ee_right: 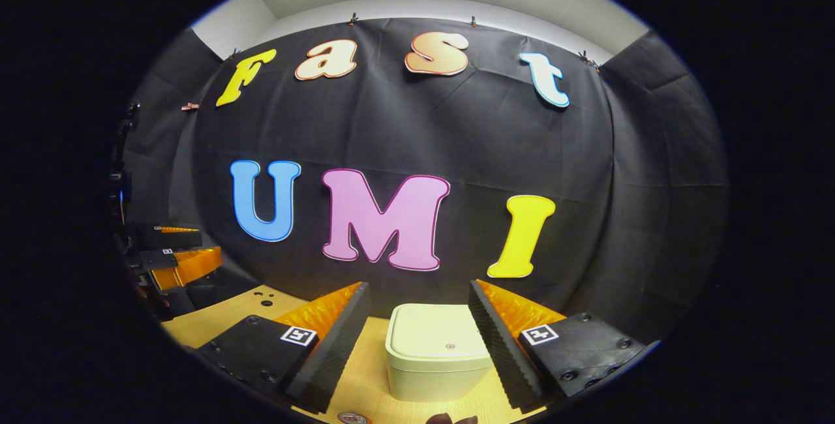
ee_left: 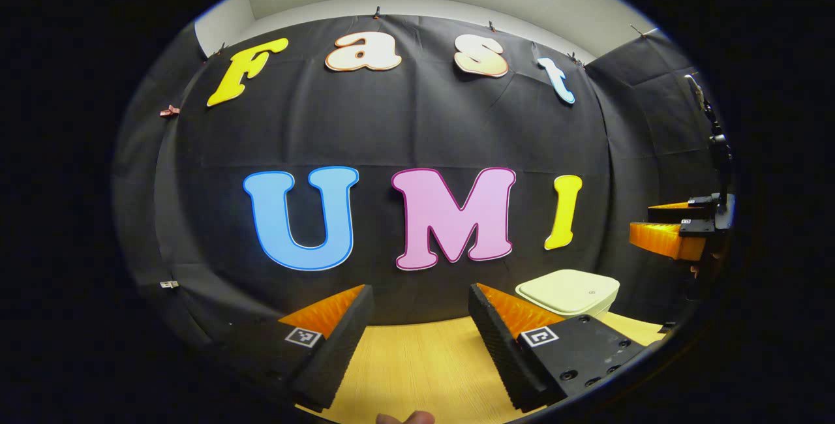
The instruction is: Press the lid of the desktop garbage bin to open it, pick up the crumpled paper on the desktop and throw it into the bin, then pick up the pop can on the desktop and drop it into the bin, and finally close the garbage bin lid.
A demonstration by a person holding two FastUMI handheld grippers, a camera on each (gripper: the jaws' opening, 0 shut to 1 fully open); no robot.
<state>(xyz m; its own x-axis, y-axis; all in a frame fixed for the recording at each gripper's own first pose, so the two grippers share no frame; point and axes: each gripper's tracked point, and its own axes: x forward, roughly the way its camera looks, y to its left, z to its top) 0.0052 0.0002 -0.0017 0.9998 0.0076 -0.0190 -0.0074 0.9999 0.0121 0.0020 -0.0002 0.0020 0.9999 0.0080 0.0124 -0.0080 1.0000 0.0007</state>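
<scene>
Right claw before squarish smooth-lidded bin

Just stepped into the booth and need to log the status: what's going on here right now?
A person holds a tool in each hand over a wooden desktop. The right tool is open and aimed at the small garbage bin, which sits framed between its fingers with the lid down. The left tool is open too, holding nothing, with the bin off to its right. Nothing is gripped, so the lid press looks not yet done.
</scene>
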